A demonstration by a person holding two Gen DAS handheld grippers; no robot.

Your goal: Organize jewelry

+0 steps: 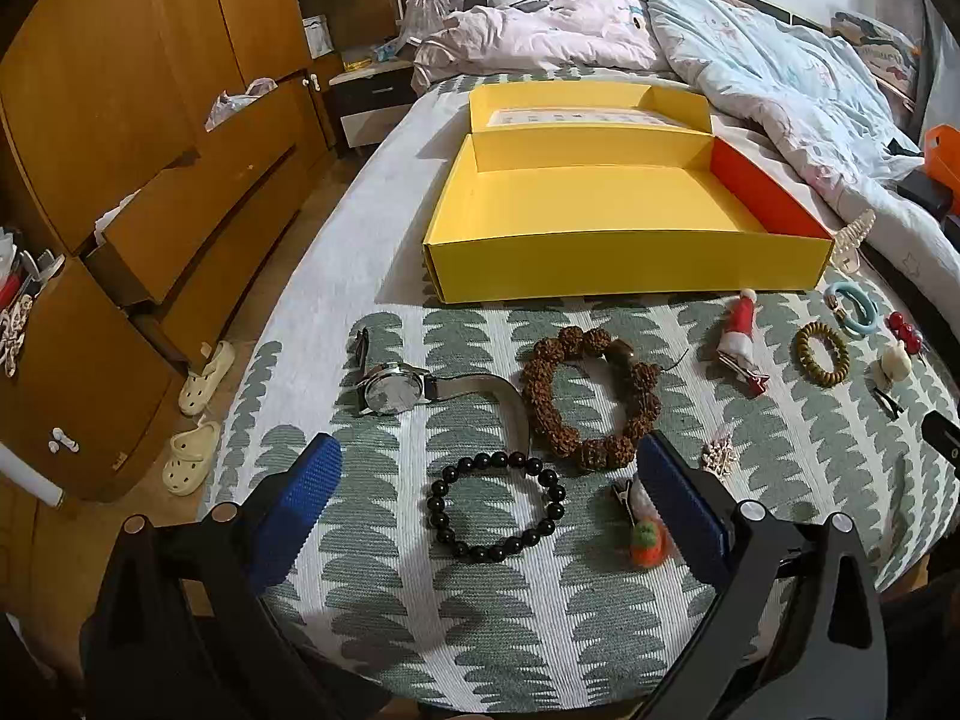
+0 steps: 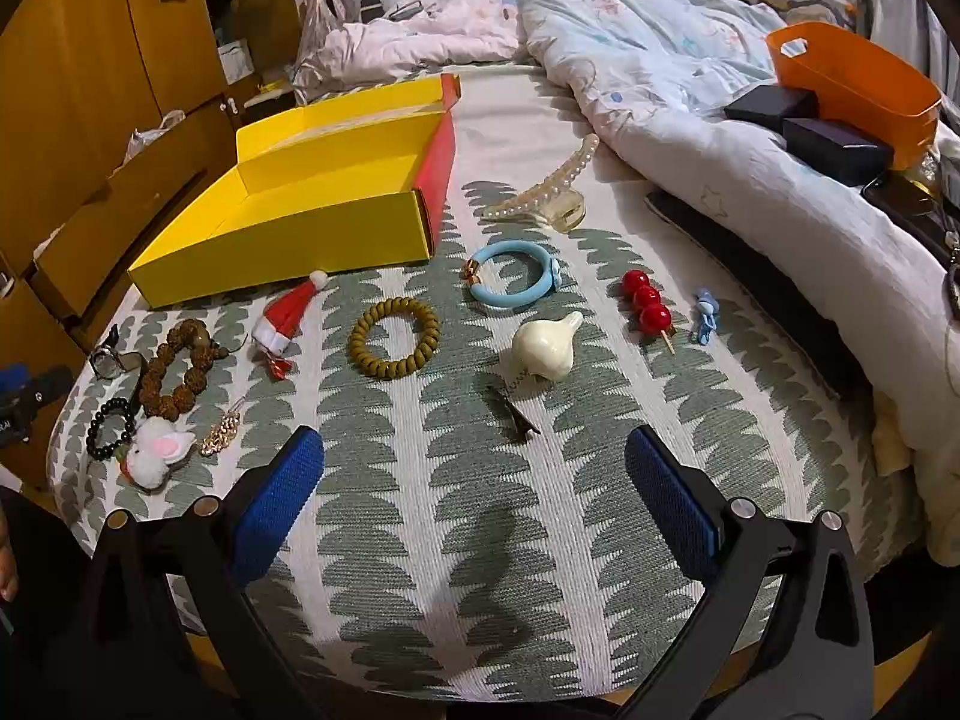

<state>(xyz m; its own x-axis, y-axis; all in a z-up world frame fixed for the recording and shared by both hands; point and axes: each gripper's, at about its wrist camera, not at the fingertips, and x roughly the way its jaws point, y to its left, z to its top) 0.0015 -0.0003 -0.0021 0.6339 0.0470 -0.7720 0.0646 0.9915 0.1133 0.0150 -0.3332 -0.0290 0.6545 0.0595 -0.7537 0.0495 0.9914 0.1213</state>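
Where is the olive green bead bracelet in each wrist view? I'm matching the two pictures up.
Left wrist view: the olive green bead bracelet lies far right on the patterned cloth, right of the Santa hat clip.
Right wrist view: the same bracelet lies centre-left, again right of the Santa hat clip.
Shared landmark: the open yellow box.

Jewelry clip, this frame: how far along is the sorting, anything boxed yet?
Nothing looks done: the yellow box is open with no jewelry visible inside. Nothing is in hand: the left gripper and right gripper are both open. Left to do: everything, including the black bead bracelet, watch, brown bead bracelet, olive coil band and blue bangle, all lying on the bedspread.
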